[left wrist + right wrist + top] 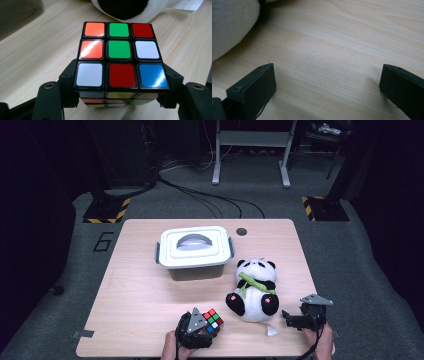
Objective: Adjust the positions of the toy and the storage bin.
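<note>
Gripping a puzzle cube (119, 56) between the left gripper's (206, 326) jaws at the table's (145, 290) near edge, just left of the toy panda (255, 290) — pickup step, by the look of it. Right gripper (325, 82) wide apart over bare wood, holding nothing. Next, probably: lifting straight up, clear of the panda — then toward the lidded box (194, 247)
</note>
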{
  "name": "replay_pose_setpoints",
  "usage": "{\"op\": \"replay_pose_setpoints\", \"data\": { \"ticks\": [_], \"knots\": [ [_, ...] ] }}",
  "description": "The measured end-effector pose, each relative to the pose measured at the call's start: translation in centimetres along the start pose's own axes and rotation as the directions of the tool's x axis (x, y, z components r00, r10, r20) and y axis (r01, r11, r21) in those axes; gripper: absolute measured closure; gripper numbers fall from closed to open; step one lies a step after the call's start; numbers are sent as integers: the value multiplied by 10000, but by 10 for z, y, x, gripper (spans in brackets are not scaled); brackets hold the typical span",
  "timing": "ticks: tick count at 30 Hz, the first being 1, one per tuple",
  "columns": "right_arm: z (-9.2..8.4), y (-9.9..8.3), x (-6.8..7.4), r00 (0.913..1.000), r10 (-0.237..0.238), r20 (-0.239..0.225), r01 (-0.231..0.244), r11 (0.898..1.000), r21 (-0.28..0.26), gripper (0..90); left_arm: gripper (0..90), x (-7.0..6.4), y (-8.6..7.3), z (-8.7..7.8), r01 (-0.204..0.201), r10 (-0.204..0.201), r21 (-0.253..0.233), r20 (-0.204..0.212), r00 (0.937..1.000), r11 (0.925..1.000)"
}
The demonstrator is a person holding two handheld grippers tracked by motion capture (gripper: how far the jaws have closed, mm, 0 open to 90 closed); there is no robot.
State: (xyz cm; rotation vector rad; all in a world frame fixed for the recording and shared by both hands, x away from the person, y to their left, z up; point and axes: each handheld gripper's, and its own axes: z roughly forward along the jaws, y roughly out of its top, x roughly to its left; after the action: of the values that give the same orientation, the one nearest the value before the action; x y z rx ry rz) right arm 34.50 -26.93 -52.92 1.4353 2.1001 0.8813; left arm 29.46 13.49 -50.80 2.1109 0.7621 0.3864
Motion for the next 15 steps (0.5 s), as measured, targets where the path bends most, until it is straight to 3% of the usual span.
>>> {"op": "replay_pose_setpoints", "data": {
  "ticks": [15],
  "knots": [
    [0, 0, 0, 10000, 3, 4, -3, 10000, 8, 0, 341, 23, -7, -16, 218, -216, 14, -729, 9971, 9998]
  ]
}}
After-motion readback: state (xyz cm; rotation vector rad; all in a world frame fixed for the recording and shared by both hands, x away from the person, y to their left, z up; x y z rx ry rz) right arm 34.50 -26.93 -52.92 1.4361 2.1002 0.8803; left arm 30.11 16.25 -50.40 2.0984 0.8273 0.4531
